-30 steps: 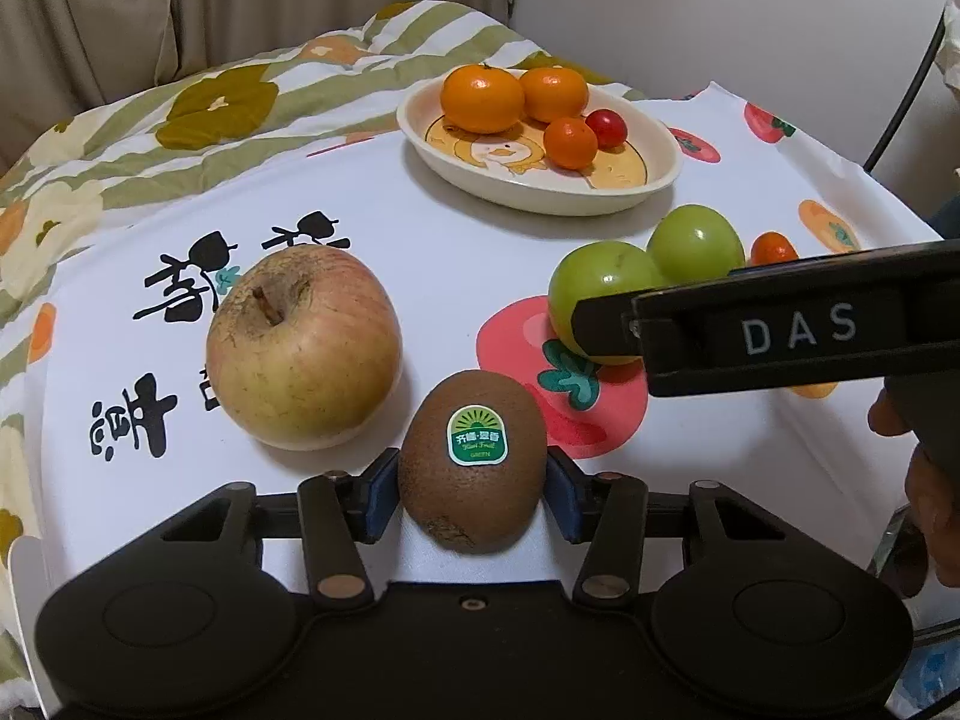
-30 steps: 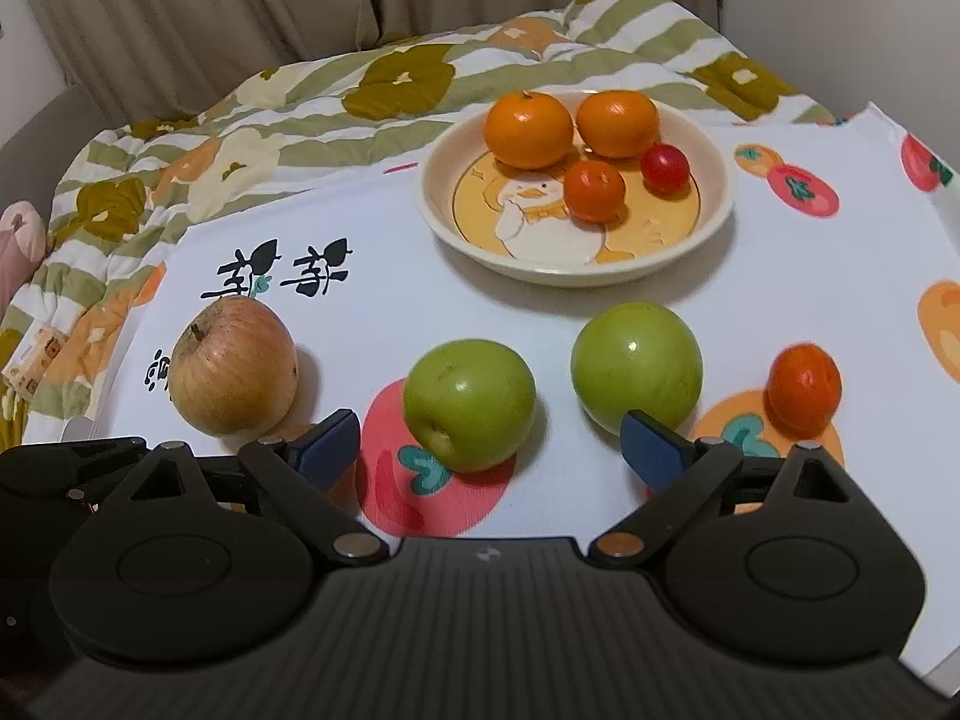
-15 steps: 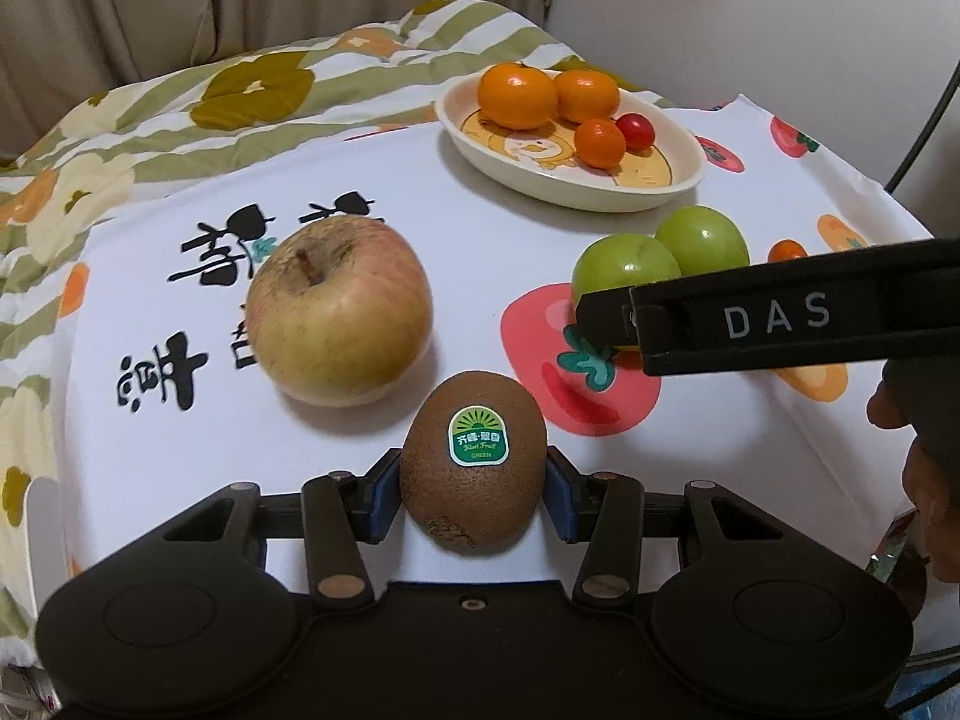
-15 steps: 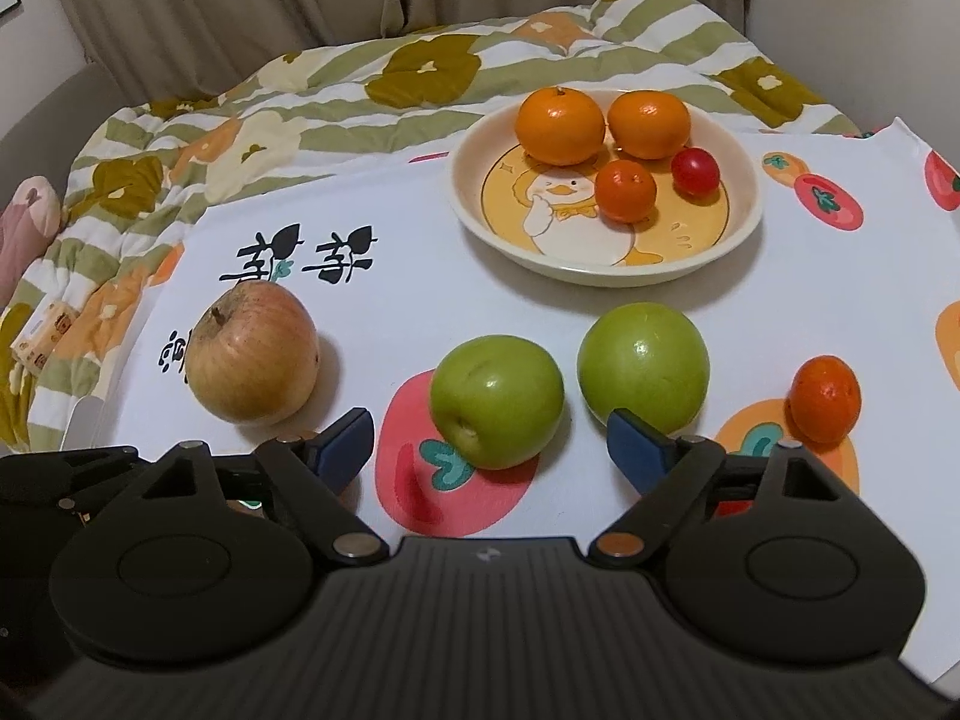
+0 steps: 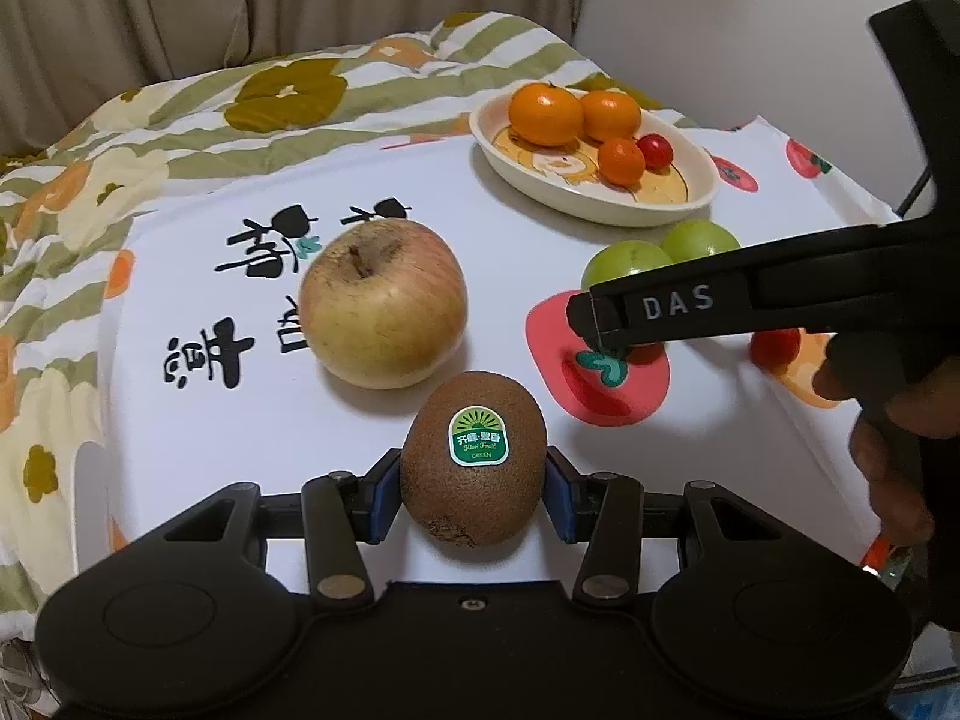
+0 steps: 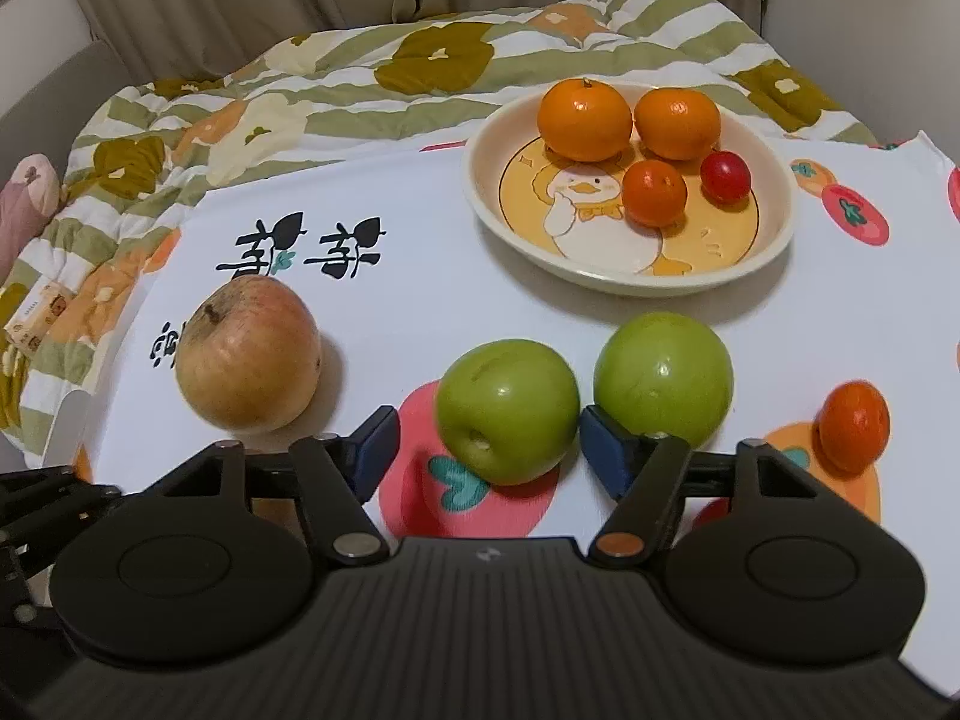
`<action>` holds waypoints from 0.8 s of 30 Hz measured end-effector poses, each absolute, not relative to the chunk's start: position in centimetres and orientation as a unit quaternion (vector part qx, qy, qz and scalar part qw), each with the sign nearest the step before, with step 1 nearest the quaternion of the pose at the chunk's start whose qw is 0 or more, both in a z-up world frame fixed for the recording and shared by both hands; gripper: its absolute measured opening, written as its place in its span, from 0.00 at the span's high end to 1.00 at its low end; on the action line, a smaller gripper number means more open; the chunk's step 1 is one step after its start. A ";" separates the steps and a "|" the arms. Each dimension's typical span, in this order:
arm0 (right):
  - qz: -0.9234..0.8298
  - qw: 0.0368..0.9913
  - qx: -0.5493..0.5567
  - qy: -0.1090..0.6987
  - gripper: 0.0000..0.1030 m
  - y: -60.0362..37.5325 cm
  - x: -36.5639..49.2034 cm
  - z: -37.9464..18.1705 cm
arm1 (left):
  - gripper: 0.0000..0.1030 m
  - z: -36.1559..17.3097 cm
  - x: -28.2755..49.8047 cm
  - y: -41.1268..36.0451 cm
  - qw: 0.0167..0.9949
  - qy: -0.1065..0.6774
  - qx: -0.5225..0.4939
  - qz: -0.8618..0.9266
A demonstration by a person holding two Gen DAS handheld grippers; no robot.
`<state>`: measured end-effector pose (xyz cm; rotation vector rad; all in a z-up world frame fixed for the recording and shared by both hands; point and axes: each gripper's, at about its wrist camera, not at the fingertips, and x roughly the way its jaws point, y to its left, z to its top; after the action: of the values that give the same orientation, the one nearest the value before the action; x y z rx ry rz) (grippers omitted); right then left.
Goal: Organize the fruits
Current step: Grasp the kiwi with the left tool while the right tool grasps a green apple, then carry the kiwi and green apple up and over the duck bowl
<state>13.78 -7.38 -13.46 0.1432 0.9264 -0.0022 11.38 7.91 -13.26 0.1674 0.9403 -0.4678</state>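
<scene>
Brown kiwi (image 5: 473, 459) with green sticker clamped between blue pads of left tool (image 5: 473, 489), near edge of white printed cloth (image 5: 420, 192). Right tool (image 6: 483, 441) spread open around left green fruit (image 6: 507, 411), right pad against it, left pad apart. Second green fruit (image 6: 664, 375) just right. Apple (image 6: 249, 354) left. Small orange fruit (image 6: 854, 427) far right. Beyond: plate (image 6: 774, 234) holding two mandarins, smaller orange fruit, red tomato.
</scene>
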 end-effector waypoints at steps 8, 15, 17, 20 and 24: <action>-0.003 0.893 0.041 0.449 0.32 -7.3 14.7 -13.7 | 0.50 -12.6 11.1 8.2 0.864 0.447 0.077 -0.216; 0.006 0.896 0.059 0.440 0.33 -8.0 15.0 -12.6 | 0.50 -11.1 11.1 7.9 0.871 0.440 0.069 -0.209; 0.012 0.899 0.055 0.435 0.33 -8.1 15.2 -11.9 | 0.50 -10.6 11.2 7.6 0.873 0.436 0.071 -0.209; 0.016 0.902 0.056 0.428 0.33 -8.6 15.4 -10.7 | 0.50 -9.9 11.4 7.0 0.876 0.430 0.071 -0.207; 0.021 0.905 0.062 0.421 0.33 -9.7 15.5 -9.2 | 0.50 -8.6 12.0 6.2 0.882 0.424 0.066 -0.198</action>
<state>15.51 -9.67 -9.19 0.1276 0.8702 0.0435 11.96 6.23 -8.64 0.1375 0.8821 -0.4123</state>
